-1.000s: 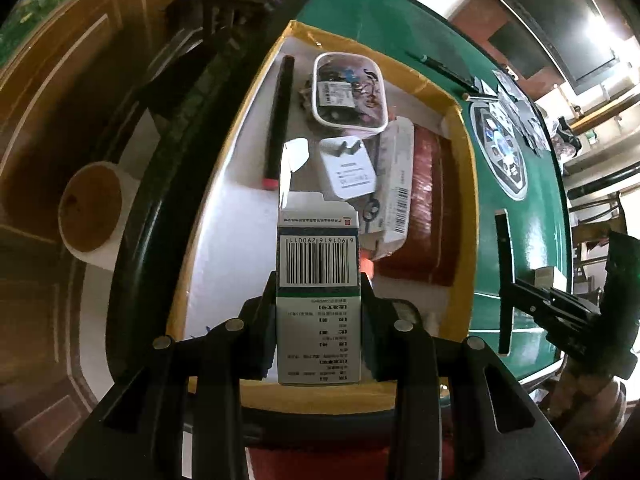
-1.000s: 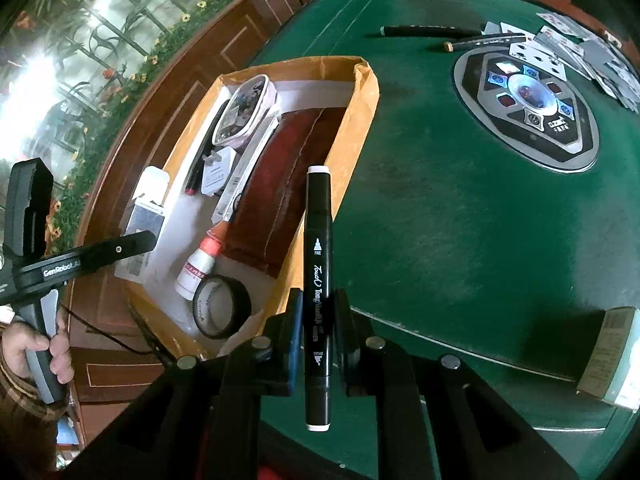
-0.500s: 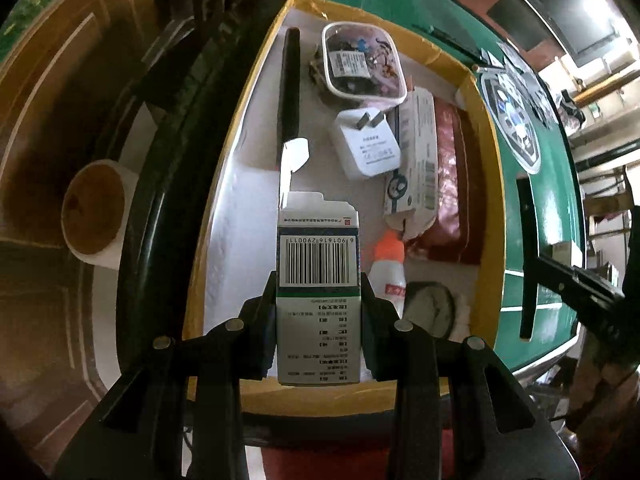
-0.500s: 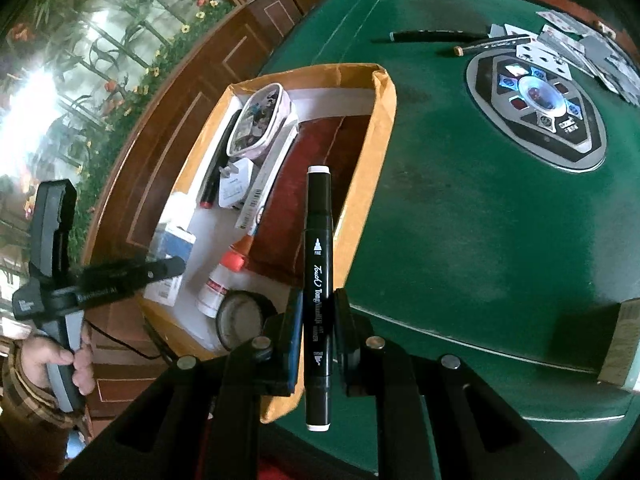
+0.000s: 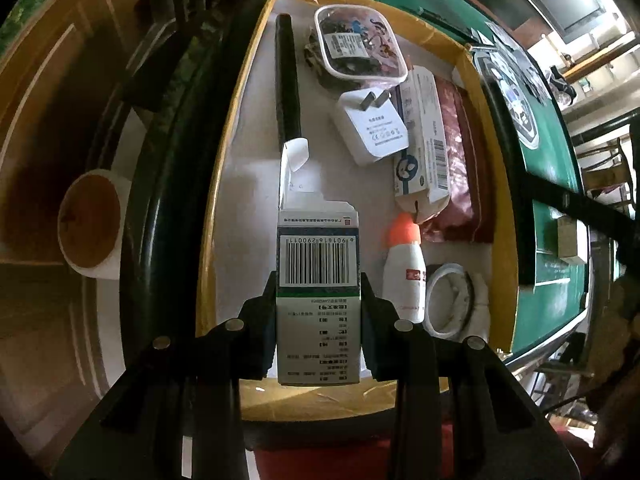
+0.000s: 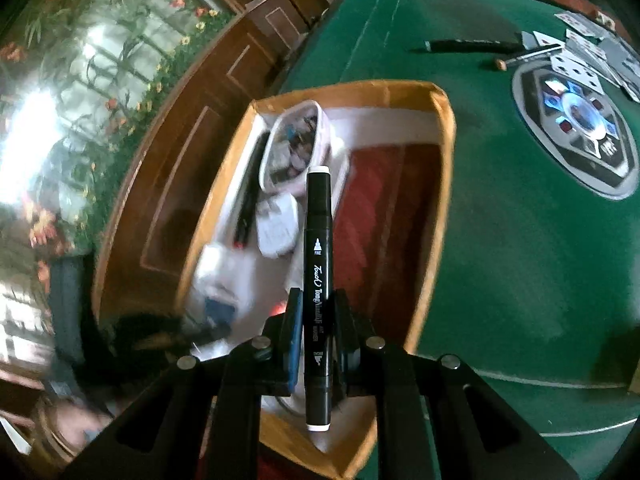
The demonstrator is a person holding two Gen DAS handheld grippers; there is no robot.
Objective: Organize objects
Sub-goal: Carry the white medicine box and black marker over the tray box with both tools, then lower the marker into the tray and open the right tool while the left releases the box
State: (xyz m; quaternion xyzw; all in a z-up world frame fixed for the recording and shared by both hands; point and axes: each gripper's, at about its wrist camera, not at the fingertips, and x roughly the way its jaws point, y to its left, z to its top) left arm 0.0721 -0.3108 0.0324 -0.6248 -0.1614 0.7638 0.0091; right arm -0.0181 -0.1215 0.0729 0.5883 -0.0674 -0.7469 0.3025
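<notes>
Mid-placing step, looked like: both loads hung over box [image 5: 496, 184] on green table [image 6: 520, 240].

Left gripper [image 5: 319, 300] clamped on carton [image 5: 318, 280], barcode up, above bare white floor of box beside glue bottle [image 5: 404, 272].

Right gripper [image 6: 317, 320] pinched tight on marker [image 6: 318, 280], over box middle, view kinda blurry.

Next probably: lower carton into gap left of bottle, let go; then slot marker alongside pen [image 5: 288, 92].

Wood panelling, bright window past table edge.

left wrist view steeply down, close over the cardboard box [image 5: 496, 184], right wrist view slanting down across the same box [image 6: 444, 184] and green tabletop [image 6: 532, 240]
</notes>
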